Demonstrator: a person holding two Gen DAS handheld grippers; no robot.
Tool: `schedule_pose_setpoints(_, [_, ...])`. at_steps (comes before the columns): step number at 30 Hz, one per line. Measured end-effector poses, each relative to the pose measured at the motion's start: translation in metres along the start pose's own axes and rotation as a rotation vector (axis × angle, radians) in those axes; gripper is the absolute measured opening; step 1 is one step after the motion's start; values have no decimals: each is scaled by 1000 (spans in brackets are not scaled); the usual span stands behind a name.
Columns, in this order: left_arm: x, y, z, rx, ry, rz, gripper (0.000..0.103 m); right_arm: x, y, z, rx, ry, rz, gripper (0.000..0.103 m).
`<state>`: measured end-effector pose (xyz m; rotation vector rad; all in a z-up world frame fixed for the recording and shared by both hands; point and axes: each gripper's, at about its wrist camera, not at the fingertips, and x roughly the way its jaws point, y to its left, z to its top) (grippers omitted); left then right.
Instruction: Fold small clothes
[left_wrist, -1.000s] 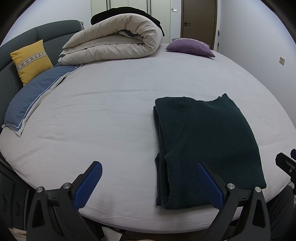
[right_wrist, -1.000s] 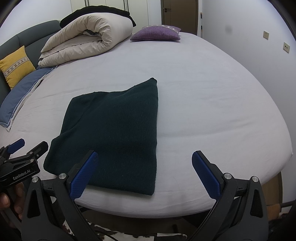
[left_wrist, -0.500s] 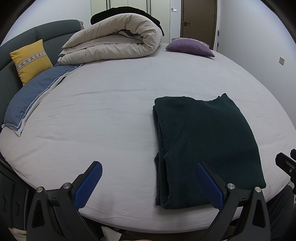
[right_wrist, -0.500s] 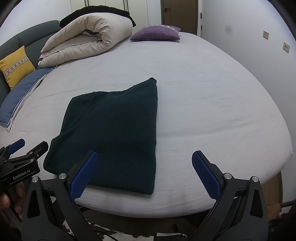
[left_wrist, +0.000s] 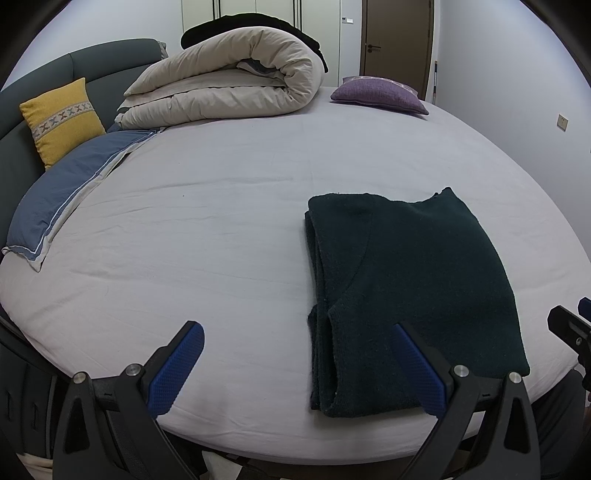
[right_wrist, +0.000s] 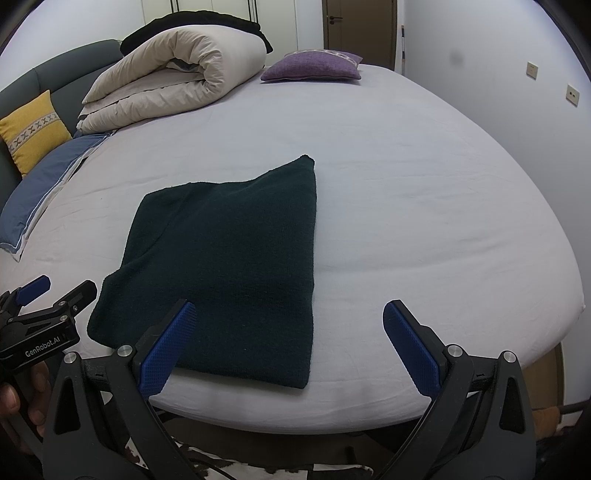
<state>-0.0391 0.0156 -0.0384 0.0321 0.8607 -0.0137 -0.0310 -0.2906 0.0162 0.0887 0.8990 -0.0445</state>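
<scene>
Lying folded at lower centre of the bed (right_wrist: 406, 155), the dark sweater (right_wrist: 229, 266) awaits another fold; left gripper (left_wrist: 295, 365) and right gripper (right_wrist: 286, 341) hover agape, empty.

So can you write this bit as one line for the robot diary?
stage: sweater folded | dark green sweater: flat on bed, near edge | left gripper: open, empty | right gripper: open, empty

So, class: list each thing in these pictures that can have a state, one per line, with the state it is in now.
Dark green garment: folded, lying flat near the bed's front edge.
Beige duvet: rolled up at the back.
Door: shut.
Left tool: open, holding nothing.
Right tool: open, holding nothing.
Bed sheet: spread, lightly creased.
</scene>
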Motion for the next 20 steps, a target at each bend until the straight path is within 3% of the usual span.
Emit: schedule_pose_setpoints(20, [2,1,1,5,-9,-4,103,-2,-1,-2,2,6,2,102])
